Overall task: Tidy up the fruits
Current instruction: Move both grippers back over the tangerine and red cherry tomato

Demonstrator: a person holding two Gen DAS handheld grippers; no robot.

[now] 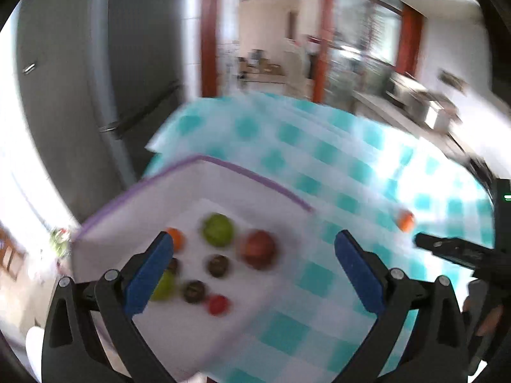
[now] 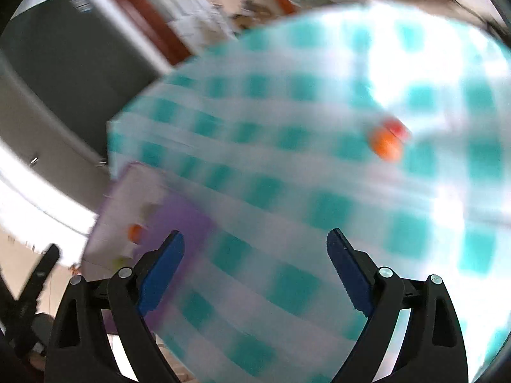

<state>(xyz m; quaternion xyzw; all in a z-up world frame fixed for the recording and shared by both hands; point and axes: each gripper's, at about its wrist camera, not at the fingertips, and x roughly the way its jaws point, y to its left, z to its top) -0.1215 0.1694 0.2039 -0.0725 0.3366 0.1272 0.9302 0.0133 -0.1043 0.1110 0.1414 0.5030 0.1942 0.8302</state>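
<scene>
Red fruit [image 2: 397, 126] shows only rightward; both tongs [image 1: 254, 249] [image 2: 255, 245] gape empty.

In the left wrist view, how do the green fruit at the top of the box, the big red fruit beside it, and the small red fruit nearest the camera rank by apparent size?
1. Big red fruit.
2. Green fruit, only slightly smaller; blur makes this close.
3. Small red fruit, clearly smallest, though nearest the camera.
</scene>
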